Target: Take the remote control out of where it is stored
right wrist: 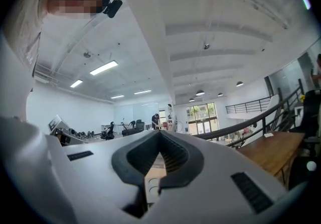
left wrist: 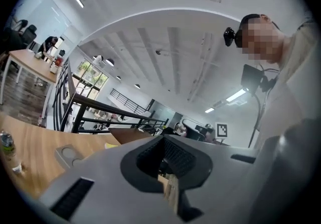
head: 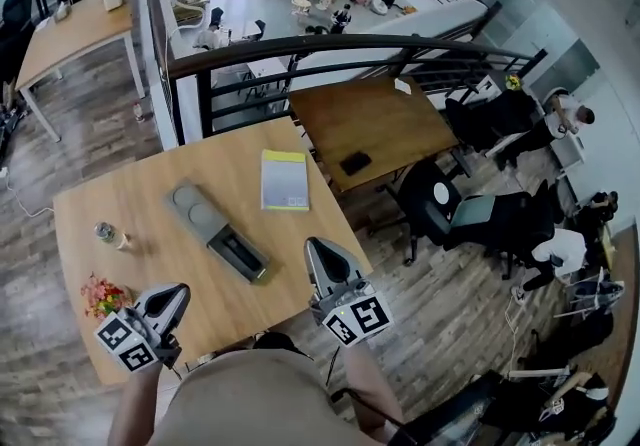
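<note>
The wooden bench (head: 150, 234) is carrying everything. The right gripper (head: 315, 246) is hovering over the near edge towards the right corner, jaws sitting pressed together on nothing. The left gripper (head: 178, 292) is hanging at the near left corner, jaws likewise closed and empty. A grey holder (head: 195, 212) is lying slantwise mid-bench, a yellow booklet (head: 284, 179) just beside it towards the far edge. The black remote control (head: 238, 254) is resting in the holder's near end, apart from both grippers.
</note>
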A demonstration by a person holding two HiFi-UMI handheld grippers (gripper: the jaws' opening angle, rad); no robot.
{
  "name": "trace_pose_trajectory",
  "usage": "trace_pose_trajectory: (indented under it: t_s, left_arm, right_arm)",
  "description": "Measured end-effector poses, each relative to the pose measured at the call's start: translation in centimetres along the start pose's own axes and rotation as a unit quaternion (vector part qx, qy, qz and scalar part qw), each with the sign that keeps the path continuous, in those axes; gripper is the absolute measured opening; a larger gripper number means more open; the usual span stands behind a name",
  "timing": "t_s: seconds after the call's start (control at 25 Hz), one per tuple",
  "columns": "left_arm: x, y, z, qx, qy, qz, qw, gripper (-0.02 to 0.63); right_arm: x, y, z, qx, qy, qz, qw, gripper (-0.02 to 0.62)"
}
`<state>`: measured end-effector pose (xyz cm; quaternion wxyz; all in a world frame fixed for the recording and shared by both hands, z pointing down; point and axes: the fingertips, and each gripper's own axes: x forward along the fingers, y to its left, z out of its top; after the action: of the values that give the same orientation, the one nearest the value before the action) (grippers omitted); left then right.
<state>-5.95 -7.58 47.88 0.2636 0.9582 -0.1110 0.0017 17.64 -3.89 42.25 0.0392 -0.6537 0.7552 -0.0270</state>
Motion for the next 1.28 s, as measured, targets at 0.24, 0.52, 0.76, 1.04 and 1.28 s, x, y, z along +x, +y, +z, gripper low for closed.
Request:
trace_pose_trajectory:
  t_s: [0.24, 0.52, 0.76, 1.04, 1.28]
  left_arm:
    - [5.0, -1.8, -0.7, 0.028, 0.01, 0.008, 0.9995, 0.0]
    - [8.0, -2.1, -1.0, 0.058, -0.034, 0.105, 0.9921, 0.0]
    - [5.4, -2.5, 0.0, 0.104, -0.055, 0.166, 0.9791, 0.0]
    - [2.7, -1.3, 1.0, 0.077, -0.065, 0.235, 0.9667, 0.0]
    - [1.4, 0.5, 0.4, 0.077, -0.028, 0.271, 0.959, 0.0]
  right_arm:
    - [0.9, 0.5, -0.1, 0.053, 0.001, 0.127, 0.99, 0.003]
    - [2.7, 2.9, -0.4, 0.098, 0.003, 0.282, 0.954, 0.003]
    - [1.9, 6.1, 3.4, 0.112, -0.039, 0.429, 0.896, 0.003]
    - [3.8, 8.1, 6.9, 0.125, -0.038, 0.463, 0.876, 0.003]
    - [5.5, 6.9, 7.7, 0.133, -0.012, 0.434, 0.891, 0.003]
